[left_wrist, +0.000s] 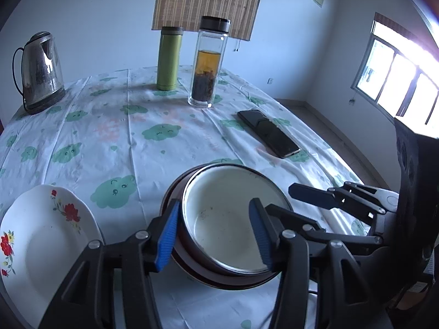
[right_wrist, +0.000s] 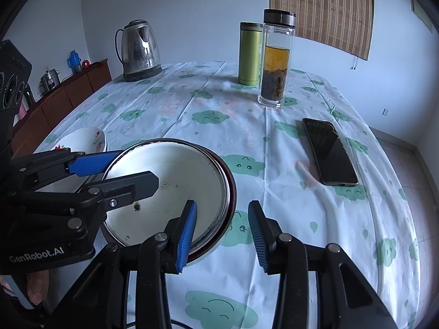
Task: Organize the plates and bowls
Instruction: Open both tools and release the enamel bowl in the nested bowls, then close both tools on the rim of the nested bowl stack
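A white enamel bowl [left_wrist: 227,219] sits nested in a dark red bowl [left_wrist: 219,281] on the tablecloth; it also shows in the right wrist view [right_wrist: 170,181]. My left gripper [left_wrist: 214,235] is open, its jaws astride the bowl's left wall, one pad outside and one inside. My right gripper [right_wrist: 222,233] is open at the bowls' right rim, its left pad over the rim. A white flowered plate [left_wrist: 46,241] lies to the left; the right wrist view [right_wrist: 87,137] shows it behind the left gripper.
A steel kettle [left_wrist: 39,71], a green flask [left_wrist: 168,59] and a glass tea bottle [left_wrist: 207,63] stand at the table's far side. A black phone [left_wrist: 267,133] lies right of the bowls. A wooden sideboard [right_wrist: 63,98] stands beyond the table's left edge.
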